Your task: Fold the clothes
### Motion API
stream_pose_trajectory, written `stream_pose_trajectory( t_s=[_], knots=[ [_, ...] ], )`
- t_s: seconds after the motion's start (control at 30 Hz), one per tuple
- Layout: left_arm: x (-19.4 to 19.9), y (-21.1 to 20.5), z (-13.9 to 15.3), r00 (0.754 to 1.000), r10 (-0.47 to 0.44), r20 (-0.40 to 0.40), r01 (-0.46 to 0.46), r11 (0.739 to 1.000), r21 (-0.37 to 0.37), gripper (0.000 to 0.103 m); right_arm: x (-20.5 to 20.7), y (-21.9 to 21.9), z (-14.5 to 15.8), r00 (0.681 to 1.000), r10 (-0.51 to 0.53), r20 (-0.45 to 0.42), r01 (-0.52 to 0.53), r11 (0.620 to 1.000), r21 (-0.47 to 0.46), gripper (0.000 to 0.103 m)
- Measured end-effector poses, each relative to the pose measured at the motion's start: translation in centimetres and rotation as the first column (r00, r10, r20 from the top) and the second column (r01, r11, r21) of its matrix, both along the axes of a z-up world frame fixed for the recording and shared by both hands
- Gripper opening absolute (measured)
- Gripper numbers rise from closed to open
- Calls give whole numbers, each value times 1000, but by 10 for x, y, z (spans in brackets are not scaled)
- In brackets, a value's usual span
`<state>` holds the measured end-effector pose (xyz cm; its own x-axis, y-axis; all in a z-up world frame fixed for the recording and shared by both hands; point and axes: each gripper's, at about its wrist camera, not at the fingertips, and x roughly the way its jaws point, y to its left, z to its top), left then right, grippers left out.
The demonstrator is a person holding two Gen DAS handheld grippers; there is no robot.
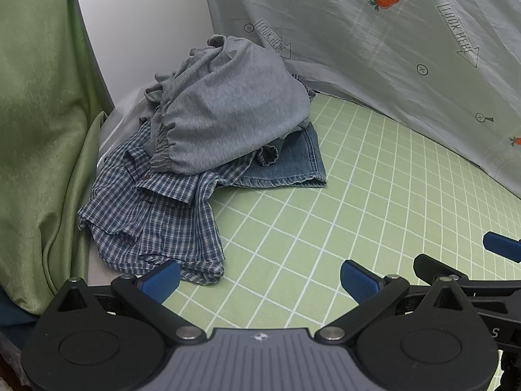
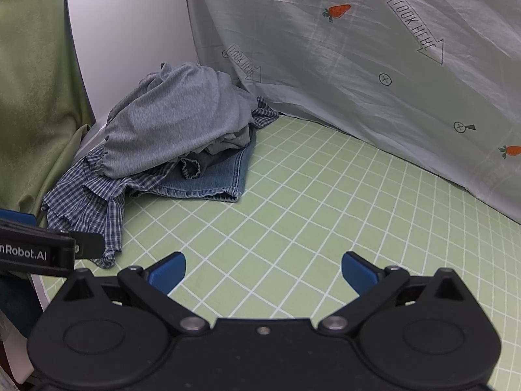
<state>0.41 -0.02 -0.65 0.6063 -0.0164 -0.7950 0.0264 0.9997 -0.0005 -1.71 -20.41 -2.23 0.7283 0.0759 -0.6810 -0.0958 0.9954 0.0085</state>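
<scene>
The left tool (image 1: 260, 278) hung low over the green gridded tabletop (image 1: 374, 195) with its blue fingers spread wide and nothing between them. The right tool (image 2: 263, 270) stood just beside it, spread the same way and equally empty.

Ahead and to the left, the clothes sat in one crumpled heap at the tabletop's far corner, none of them folded. A grey garment (image 1: 228, 107) with a gathered hem topped the heap, a blue checked shirt (image 1: 153, 218) sprawled toward the left tool, and a denim piece (image 1: 293, 166) lay pinned beneath both. Behind stood a pale printed sheet (image 1: 374, 49), with a green curtain (image 1: 35, 130) at the left.

The layers overlapped, so a pinch into the heap could have caught two garments and dragged the lot. The shirt's left edge possibly hung past the tabletop's rim, though the fisheye made that hard to judge; a pull that way might have slid it off.
</scene>
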Motion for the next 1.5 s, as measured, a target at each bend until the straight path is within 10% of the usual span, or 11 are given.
stream_pose_trajectory(
  t_s=[0.87, 1.33, 1.43, 1.5],
  knots=[
    [101, 49, -3, 986, 166, -2, -166, 985, -53, 101, 126, 39, -4, 993, 114, -12, -114, 993, -6, 95],
    [219, 90, -27, 963, 262, -64, -269, 954, -136, 70, 290, 51, -51, 990, 64, -128, -28, 963, 267, 84],
    [229, 93, -33, 967, 245, -76, -254, 956, -149, 53, 313, 41, -65, 985, 32, -167, 33, 929, 369, 71],
    [231, 95, -36, 968, 242, -74, -250, 956, -153, 37, 321, 35, -73, 981, 48, -188, 40, 896, 442, 39]
  ],
)
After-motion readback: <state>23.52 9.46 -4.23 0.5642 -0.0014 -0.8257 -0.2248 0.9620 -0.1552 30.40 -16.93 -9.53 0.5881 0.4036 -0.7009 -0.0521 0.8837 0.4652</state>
